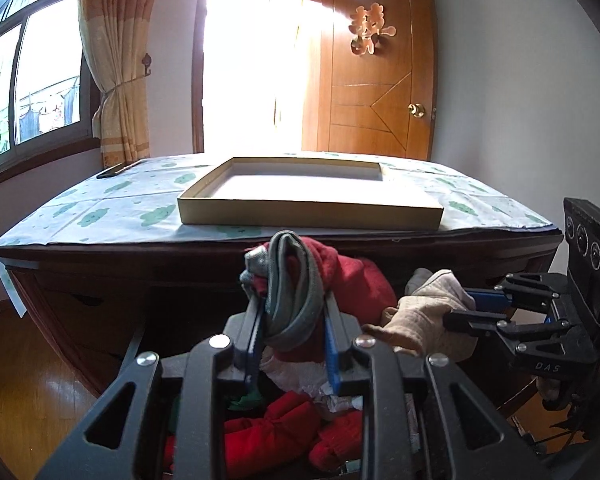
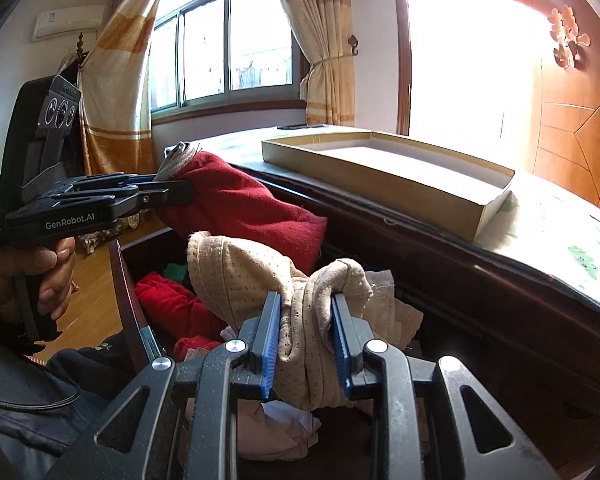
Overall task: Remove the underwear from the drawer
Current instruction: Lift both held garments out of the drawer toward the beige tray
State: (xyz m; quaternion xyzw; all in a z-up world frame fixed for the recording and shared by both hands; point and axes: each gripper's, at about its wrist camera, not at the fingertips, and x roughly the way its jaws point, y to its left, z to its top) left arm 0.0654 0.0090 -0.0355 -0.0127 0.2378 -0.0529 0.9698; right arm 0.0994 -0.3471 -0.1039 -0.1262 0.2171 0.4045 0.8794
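In the left wrist view, we see the left gripper (image 1: 290,300) in the lower middle of the frame. Its two blue pads are brought close together and they press on a bunched red garment with a grey waistband (image 1: 300,280). The grey band loops over the fingertips, and the red cloth hangs to the right behind them. In the right wrist view the same gripper (image 2: 180,190) appears at the middle left, held by a person's hand (image 2: 40,276), with the red garment (image 2: 240,204) hanging from its tip above the open dark wooden drawer (image 2: 126,280).

The right gripper (image 2: 306,336) sits in the lower middle of its own view. Its jaws are also narrow, and the blue pads squeeze a beige dotted undergarment (image 2: 260,272) between them. The cloth bulges above the pads and falls to the left and down behind the fingers. In the left wrist view this gripper (image 1: 458,312) comes in from the right edge, and the beige garment (image 1: 428,316) is at its tip.

Both garments are lifted above the drawer, below the front edge of the dresser top. More red folded clothes (image 1: 272,432) lie inside the drawer, in the lower part of the frame. On the dresser top, covered by a white cloth with green cloud prints (image 1: 100,204), stands a shallow open cardboard box (image 1: 308,214).
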